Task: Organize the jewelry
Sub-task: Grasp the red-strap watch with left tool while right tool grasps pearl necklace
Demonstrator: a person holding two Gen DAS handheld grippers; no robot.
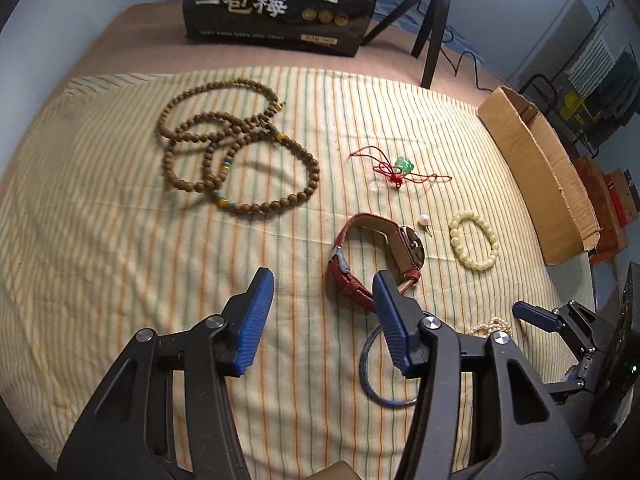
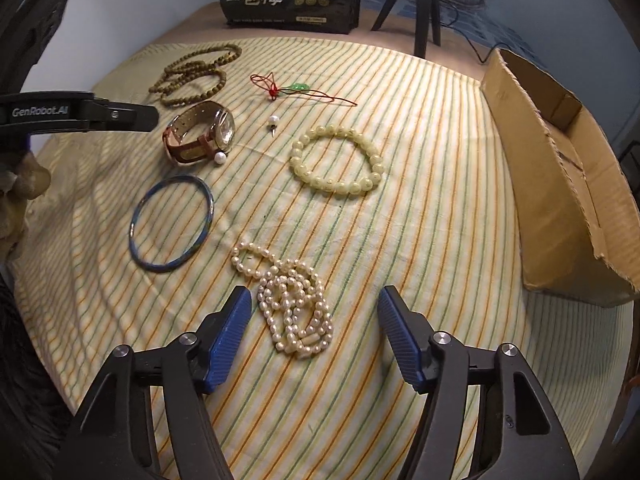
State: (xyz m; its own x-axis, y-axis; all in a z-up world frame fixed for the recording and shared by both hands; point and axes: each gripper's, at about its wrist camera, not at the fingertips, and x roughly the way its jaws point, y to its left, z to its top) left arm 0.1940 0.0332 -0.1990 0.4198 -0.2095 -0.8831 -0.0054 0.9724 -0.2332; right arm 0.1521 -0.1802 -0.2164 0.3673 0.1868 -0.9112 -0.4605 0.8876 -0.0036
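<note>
Nothing had yet been put away, as far as could be judged: the part of the cardboard box (image 2: 560, 168) that could be seen held nothing, and every piece was still spread on the striped cloth (image 2: 420, 120). The wooden bead necklace (image 1: 224, 148), red-cord pendant (image 1: 400, 166), watch (image 2: 204, 132), blue bangle (image 2: 172, 224), pale bead bracelet (image 2: 338, 162), two loose pearl pieces (image 2: 273, 120) and pearl strand (image 2: 294, 300) were all left to be moved. The left tongs (image 1: 324, 292) were held released above bare cloth beside the watch; the right tongs (image 2: 316, 312) were held released, nothing gripped, the pearl strand seen between them
</note>
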